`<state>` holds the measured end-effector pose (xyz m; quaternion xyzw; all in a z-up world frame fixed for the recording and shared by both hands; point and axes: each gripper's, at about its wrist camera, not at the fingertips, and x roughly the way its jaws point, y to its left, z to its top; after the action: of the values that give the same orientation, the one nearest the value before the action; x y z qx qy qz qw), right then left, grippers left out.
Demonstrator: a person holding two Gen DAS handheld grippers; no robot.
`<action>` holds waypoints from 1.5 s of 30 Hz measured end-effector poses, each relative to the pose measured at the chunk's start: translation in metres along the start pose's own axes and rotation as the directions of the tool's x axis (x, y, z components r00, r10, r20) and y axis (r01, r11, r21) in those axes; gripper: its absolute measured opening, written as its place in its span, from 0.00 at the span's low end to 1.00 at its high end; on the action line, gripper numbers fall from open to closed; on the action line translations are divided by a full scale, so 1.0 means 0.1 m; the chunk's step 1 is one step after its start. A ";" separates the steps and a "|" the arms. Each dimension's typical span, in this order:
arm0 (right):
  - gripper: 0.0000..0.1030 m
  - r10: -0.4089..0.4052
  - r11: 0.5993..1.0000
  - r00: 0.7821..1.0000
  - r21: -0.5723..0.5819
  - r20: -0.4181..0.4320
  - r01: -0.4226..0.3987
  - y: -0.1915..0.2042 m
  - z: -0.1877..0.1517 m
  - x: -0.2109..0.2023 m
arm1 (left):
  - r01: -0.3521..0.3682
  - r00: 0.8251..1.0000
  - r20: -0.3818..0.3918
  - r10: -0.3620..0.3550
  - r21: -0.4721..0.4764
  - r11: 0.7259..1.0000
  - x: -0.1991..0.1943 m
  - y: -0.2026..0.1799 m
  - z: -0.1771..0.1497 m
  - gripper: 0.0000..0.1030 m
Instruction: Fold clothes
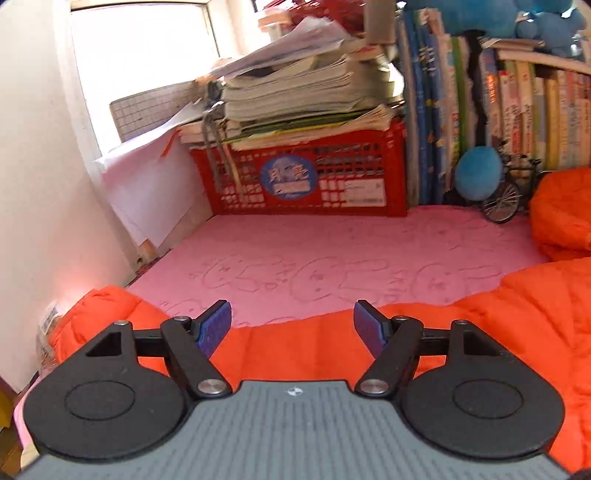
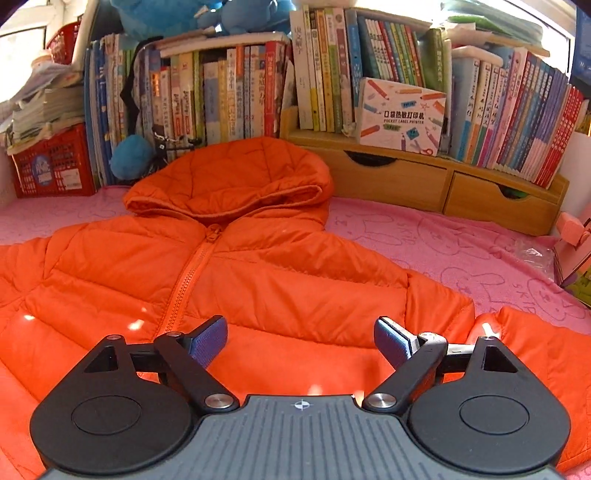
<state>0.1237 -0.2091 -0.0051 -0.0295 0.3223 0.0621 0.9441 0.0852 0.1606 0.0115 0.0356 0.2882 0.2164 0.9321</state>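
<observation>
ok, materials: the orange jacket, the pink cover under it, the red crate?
Orange jacket: looks like thin synthetic shell, nylon-like; slight sheen, quilted puffy panels, so probably padded.
Pink cover: soft matte textile, towel-like; cartoon outlines pressed into the pile.
Red crate: rigid moulded plastic, lattice walls, glossy, with a round blue sticker.

A home study corner (books (image 2: 236, 92), plush toys (image 2: 192, 14), pink mat (image 1: 332, 251)).

Orange hooded puffer jacket (image 2: 258, 266) front-up, zipped, spread flat on pink cloth, sleeves out sideways.
</observation>
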 end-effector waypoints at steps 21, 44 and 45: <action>0.43 -0.167 0.986 0.986 0.023 0.009 0.167 -0.38 0.43 0.74 | 0.195 0.981 -0.052 -0.189 0.173 0.965 0.65 -1.48 -0.03 0.94; 0.12 -0.088 0.950 0.995 0.303 0.037 0.073 -0.48 0.86 0.98 | 0.285 0.955 -0.102 -0.279 0.043 0.958 0.76 -1.32 -0.02 0.94; 0.12 -0.094 0.953 0.995 0.290 0.018 0.085 -0.48 0.83 1.03 | 0.282 0.956 -0.094 -0.277 0.045 0.958 0.75 -1.32 -0.01 0.94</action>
<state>0.2614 -0.2388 -0.0023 0.0952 0.3115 -0.0282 0.9450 0.1904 0.0730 -0.0535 0.0120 0.3367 0.0751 0.9385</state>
